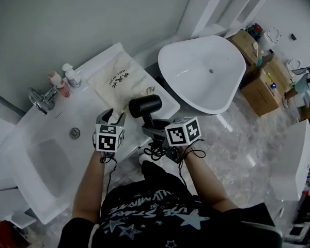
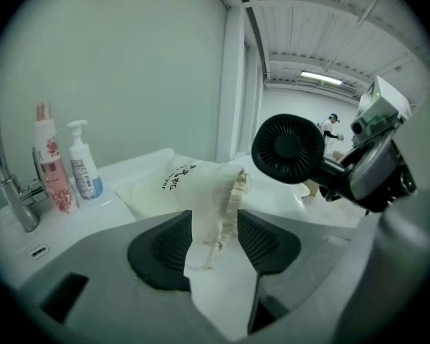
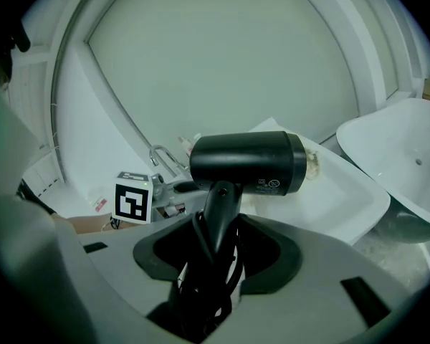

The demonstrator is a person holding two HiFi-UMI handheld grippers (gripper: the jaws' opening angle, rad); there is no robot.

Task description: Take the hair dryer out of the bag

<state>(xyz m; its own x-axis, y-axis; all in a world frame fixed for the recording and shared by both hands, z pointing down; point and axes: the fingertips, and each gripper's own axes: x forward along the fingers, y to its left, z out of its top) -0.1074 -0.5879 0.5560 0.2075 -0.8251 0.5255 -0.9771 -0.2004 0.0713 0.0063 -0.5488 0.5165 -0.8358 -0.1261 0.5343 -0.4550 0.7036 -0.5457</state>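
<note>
The black hair dryer [image 1: 144,106] is out of the bag and held in the air over the counter's front edge. My right gripper [image 1: 151,126] is shut on its handle [image 3: 216,206], with the black cord bunched between the jaws. The barrel [image 3: 247,162] lies across above the jaws. The cream drawstring bag [image 1: 119,81] lies flat on the white counter. My left gripper [image 1: 112,118] is at the bag's near end. Its jaws stand apart, and the ruffled mouth of the bag [image 2: 215,199] hangs loose between them. The dryer's round rear grille [image 2: 288,149] shows in the left gripper view, to the right.
A chrome tap [image 1: 41,99] and two bottles [image 1: 59,84] [image 1: 71,75] stand at the counter's back left, behind the sunken basin [image 1: 46,164]. A big white vessel basin [image 1: 201,71] sits right of the counter. Cardboard boxes [image 1: 258,81] lie on the floor beyond.
</note>
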